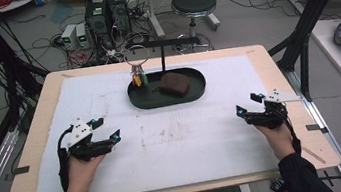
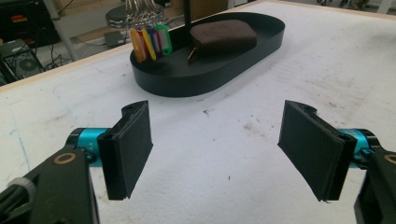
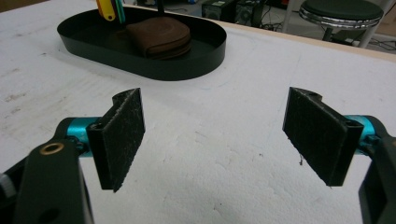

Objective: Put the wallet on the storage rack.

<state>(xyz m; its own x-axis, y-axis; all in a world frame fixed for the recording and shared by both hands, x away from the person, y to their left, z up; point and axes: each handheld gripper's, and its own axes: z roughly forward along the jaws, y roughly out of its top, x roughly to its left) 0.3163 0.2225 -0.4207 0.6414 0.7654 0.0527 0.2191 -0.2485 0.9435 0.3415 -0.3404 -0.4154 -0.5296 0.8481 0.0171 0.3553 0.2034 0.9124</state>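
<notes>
A black oval tray (image 1: 198, 90) sits at the middle back of the white mat. In it lies a brown pouch (image 1: 174, 83), and a ring of coloured key tags (image 1: 138, 78) hangs from a black stand (image 1: 161, 52) over its left end. My left gripper (image 1: 106, 130) rests low over the mat at the front left, open, with nothing between its pads (image 2: 130, 148). Over the front right of the mat my right gripper (image 1: 249, 105) is held open and empty, its pads (image 3: 122, 135) wide apart. Both gripper views face the tray (image 2: 261, 44) (image 3: 205, 58) and the pouch (image 2: 224, 35) (image 3: 159, 37).
The white mat (image 1: 184, 139) covers a wooden table (image 1: 36, 125) with bare edges. Black frame posts (image 1: 309, 21) stand at the right. Behind the table are a round stool (image 1: 193, 4), computer boxes (image 1: 106, 14) and cables on the floor.
</notes>
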